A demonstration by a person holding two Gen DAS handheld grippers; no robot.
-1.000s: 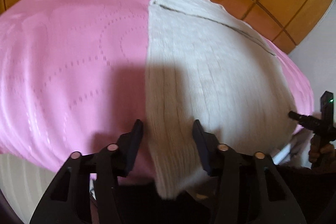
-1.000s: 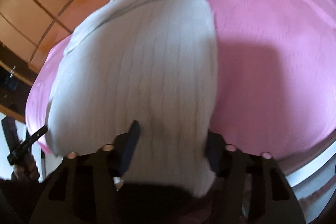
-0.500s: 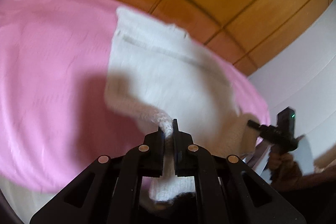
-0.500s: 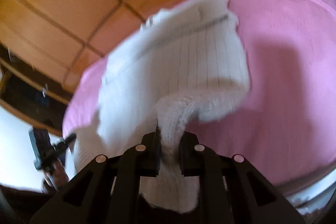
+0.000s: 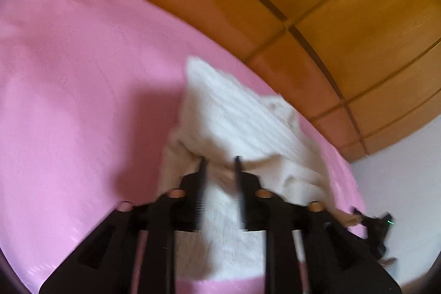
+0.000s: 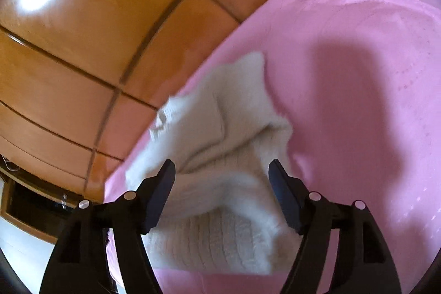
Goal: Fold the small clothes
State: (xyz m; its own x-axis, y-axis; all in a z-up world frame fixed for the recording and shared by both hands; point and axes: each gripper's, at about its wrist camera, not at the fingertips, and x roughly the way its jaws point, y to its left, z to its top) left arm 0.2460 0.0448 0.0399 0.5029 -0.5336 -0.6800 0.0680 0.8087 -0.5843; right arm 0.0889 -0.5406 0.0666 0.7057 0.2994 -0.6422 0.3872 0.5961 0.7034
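A white knitted garment (image 5: 242, 123) lies doubled over on the pink bedspread (image 5: 69, 101). It also shows in the right wrist view (image 6: 220, 156), with its near half folded away over the far half. My left gripper (image 5: 219, 160) hovers over the folded cloth with its fingers slightly apart and blurred by motion; cloth shows between them. My right gripper (image 6: 222, 170) is open wide above the garment's near fold and holds nothing. The right gripper (image 5: 377, 222) shows small at the left wrist view's right edge.
A wooden panelled headboard (image 5: 303, 4) stands right behind the garment, and also fills the upper left of the right wrist view (image 6: 96, 32). The pink bedspread (image 6: 358, 73) stretches to the right. A white wall (image 5: 399, 183) is at the far right.
Both grippers closed on the garment's near edge, carried it forward over the far half, and have now opened. The right gripper is wide open; the left is partly open.
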